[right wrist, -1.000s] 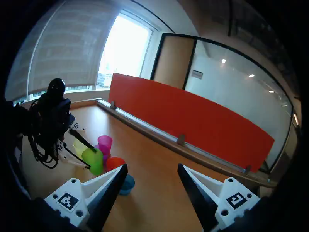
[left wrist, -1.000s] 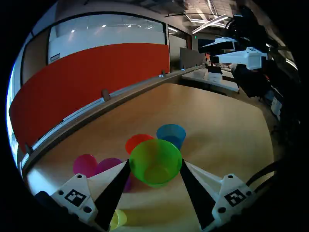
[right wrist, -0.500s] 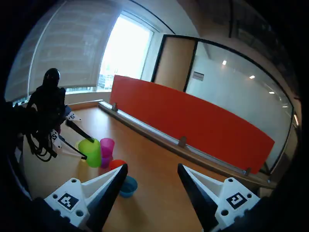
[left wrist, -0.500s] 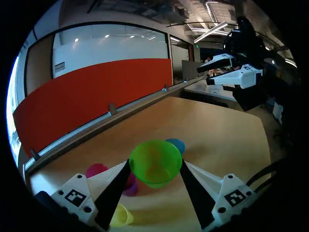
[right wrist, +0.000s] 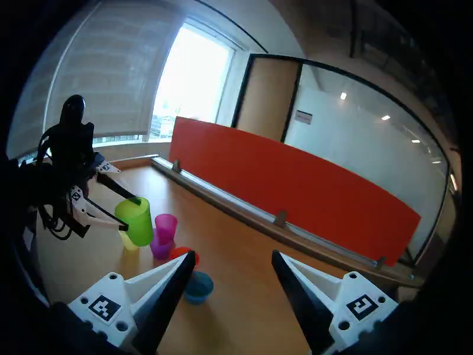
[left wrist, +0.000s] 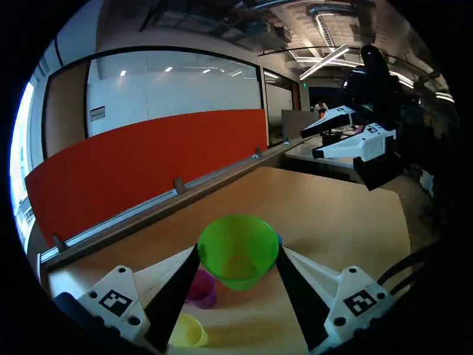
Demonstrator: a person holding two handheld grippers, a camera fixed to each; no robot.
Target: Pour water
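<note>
While the left tool (left wrist: 236, 249) is clamped on the green cup (left wrist: 238, 269), one finger on each side of its wall, the cup sits between the fingertips with its open mouth facing the left gripper view. Just below it on the tabletop (left wrist: 349, 219) stand a purple cup (left wrist: 201, 289) and a yellow cup (left wrist: 189, 332), and a sliver of a blue cup (left wrist: 278, 239) shows behind its rim. In the right gripper view the same green cup (right wrist: 135, 222) is roughly upright in the left tool (right wrist: 132, 214), raised over the yellow cup (right wrist: 126, 243) and beside a magenta cup (right wrist: 166, 225); a red cup (right wrist: 181, 253) and the blue cup (right wrist: 198, 287) stand nearer. The right tool (right wrist: 230, 258) has its fingers apart with nothing between them, well apart from the cups, facing the orange partition (right wrist: 307, 183).
</note>
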